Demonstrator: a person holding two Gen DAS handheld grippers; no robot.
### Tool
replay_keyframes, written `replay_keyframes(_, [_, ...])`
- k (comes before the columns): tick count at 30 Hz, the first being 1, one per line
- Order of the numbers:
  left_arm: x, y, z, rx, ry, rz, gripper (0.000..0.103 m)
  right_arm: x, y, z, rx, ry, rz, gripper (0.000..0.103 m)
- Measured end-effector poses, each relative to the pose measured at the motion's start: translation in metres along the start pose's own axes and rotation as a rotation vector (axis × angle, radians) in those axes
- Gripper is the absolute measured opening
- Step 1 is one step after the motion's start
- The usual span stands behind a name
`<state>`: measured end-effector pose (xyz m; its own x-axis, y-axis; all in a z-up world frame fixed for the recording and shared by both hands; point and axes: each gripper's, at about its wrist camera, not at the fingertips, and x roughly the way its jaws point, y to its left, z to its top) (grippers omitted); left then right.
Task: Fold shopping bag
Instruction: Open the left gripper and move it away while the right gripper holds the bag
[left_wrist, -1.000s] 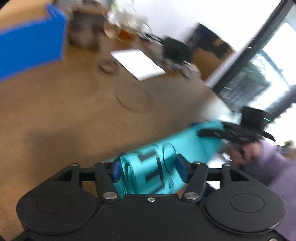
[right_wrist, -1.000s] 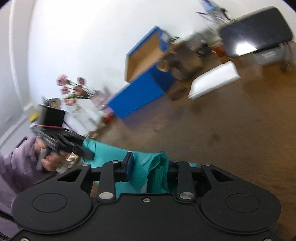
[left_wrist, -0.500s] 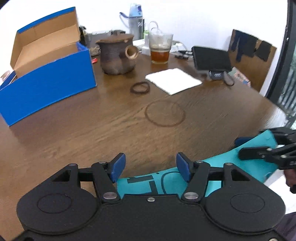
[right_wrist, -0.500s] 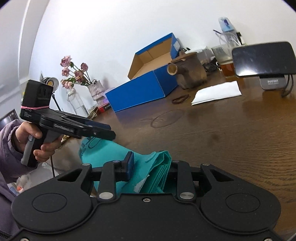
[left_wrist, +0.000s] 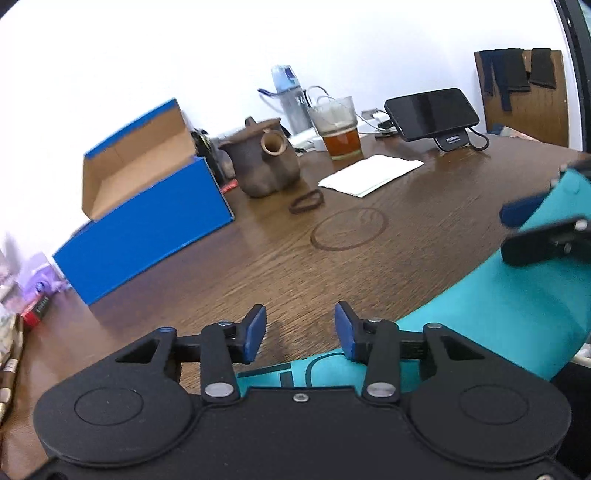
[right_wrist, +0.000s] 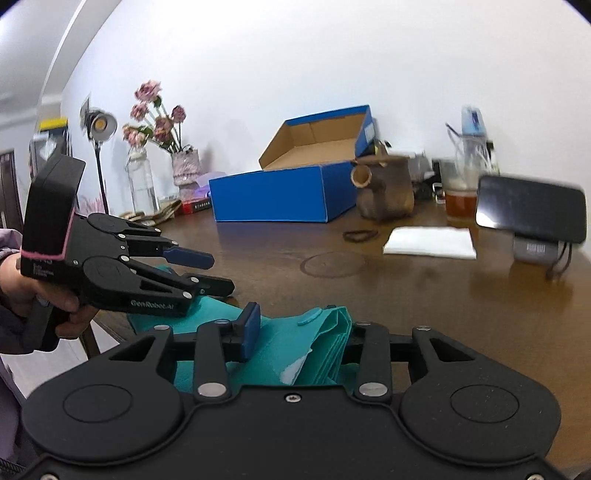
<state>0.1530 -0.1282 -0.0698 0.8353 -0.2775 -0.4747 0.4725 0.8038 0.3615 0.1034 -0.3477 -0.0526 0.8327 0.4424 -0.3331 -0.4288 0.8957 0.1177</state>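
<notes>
The teal shopping bag (left_wrist: 517, 317) lies folded into a long strip along the near edge of the wooden table (left_wrist: 258, 266). My left gripper (left_wrist: 300, 334) is open and empty, hovering just above the bag's left end. It also shows in the right wrist view (right_wrist: 205, 269), jaws apart over the bag. My right gripper (right_wrist: 295, 328) holds the bag's bunched right end (right_wrist: 317, 343) between its fingers; the right finger is hidden by the cloth. In the left wrist view it appears at the right edge (left_wrist: 539, 229).
On the table stand an open blue cardboard box (left_wrist: 147, 218), a brown clay teapot (left_wrist: 266, 162), a glass of tea (left_wrist: 340, 129), a white napkin (left_wrist: 369, 173), a hair tie (left_wrist: 306, 201) and a phone on a stand (left_wrist: 432, 110). Flower vases (right_wrist: 162, 155) stand at the far left.
My left gripper let go of the bag's left end a second ago and opened. The bag went from held up in the air to lying along the table edge.
</notes>
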Motion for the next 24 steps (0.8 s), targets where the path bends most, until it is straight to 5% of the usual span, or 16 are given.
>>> replay_keyframes(5, [-0.005,-0.006,-0.004,-0.022,-0.016,0.025,0.032,-0.023,0.008,0.024,-0.156,-0.065,-0.111,0.048])
replay_keyframes(8, [-0.006,-0.008,-0.006,-0.031,-0.029,0.029,0.027,-0.045,0.020,0.039,-0.274,-0.053,-0.041,0.050])
replay_keyframes(11, [-0.006,-0.009,-0.008,-0.046,-0.042,0.029,0.024,-0.048,0.060,0.033,-0.619,0.138,0.047,0.060])
replay_keyframes(14, [-0.006,-0.010,-0.009,-0.058,-0.053,0.028,0.024,-0.039,0.084,0.008,-0.873,0.285,0.064,0.060])
replay_keyframes(19, [-0.008,-0.009,-0.012,-0.053,-0.068,0.016,0.023,-0.016,0.103,-0.023,-1.194,0.325,-0.024,0.064])
replay_keyframes(24, [-0.016,-0.010,-0.016,-0.037,-0.069,0.014,0.022,-0.005,0.109,-0.027,-1.217,0.369,-0.025,0.043])
